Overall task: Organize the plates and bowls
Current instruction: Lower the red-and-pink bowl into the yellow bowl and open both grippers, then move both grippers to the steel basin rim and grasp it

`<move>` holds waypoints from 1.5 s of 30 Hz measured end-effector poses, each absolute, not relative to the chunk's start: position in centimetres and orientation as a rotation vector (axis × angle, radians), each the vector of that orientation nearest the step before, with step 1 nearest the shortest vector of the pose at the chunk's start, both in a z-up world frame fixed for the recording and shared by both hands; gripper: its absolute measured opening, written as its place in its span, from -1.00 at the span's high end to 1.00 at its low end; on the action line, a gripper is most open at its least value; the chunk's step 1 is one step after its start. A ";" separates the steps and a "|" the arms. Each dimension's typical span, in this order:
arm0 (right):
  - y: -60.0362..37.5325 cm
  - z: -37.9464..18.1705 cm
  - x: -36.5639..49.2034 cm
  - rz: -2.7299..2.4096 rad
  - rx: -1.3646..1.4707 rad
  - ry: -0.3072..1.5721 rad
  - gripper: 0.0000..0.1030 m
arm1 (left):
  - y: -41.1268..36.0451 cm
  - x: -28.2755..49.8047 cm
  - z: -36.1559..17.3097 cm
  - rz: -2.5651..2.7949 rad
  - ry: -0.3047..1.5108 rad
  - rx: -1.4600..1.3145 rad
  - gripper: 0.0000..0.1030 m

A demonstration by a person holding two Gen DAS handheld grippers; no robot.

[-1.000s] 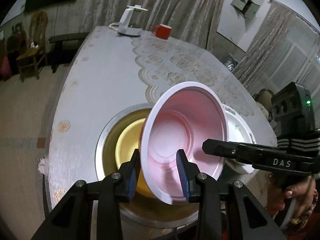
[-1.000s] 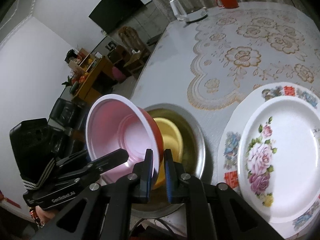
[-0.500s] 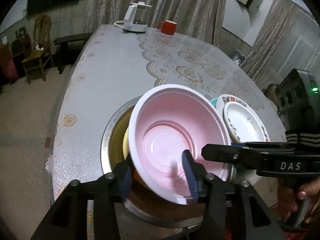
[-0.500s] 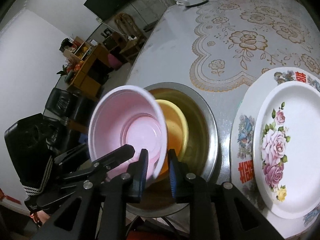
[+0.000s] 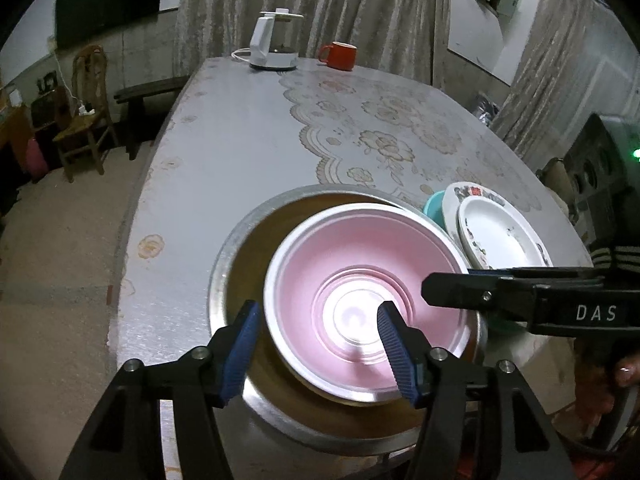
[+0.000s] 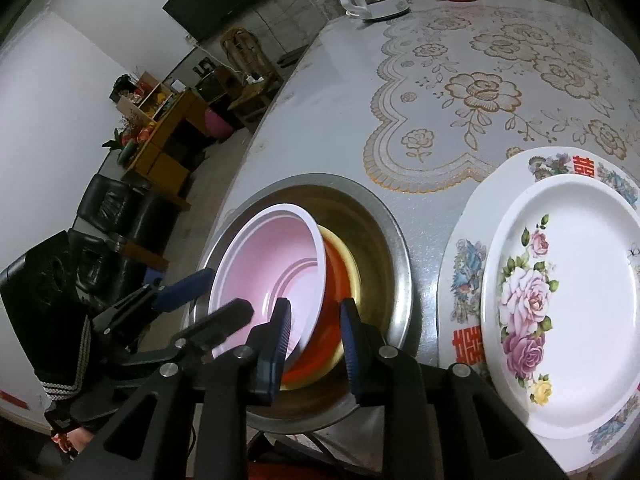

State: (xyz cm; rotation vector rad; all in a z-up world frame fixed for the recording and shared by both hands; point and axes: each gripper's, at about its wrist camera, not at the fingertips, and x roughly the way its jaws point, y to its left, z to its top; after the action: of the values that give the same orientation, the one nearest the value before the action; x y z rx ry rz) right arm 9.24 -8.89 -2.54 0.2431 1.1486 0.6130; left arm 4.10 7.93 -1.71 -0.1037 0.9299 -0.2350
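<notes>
Pink bowl (image 5: 360,304) between opening left tool (image 5: 316,344) pads, released.

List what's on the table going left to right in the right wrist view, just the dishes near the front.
Pink bowl → yellow bowl beneath it, both inside the metal basin → flowered white plate stacked on a larger patterned plate.

Table (image 5: 240,152) with metal basin (image 5: 232,264), plates (image 6: 560,300), kettle (image 5: 272,46), mug (image 5: 338,56).
</notes>
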 end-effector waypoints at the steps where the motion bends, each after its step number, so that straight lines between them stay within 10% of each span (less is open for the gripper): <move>1: -8.9 -2.5 9.2 0.613 0.244 1.149 0.53 | 7.8 4.1 -1.7 -0.232 0.927 -0.095 -0.19; 20: -9.3 -1.7 8.1 0.603 0.198 1.171 0.37 | 7.9 3.8 -1.2 -0.209 0.908 -0.077 -0.19; 45: -10.0 1.0 8.5 0.586 0.185 0.988 0.33 | 9.1 3.7 0.1 -0.193 0.869 -0.178 -0.69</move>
State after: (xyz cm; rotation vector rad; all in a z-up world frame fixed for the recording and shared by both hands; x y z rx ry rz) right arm 8.51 -9.96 0.97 0.1847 0.9878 0.5863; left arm 3.73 9.09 0.06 -0.1780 0.8695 -0.1925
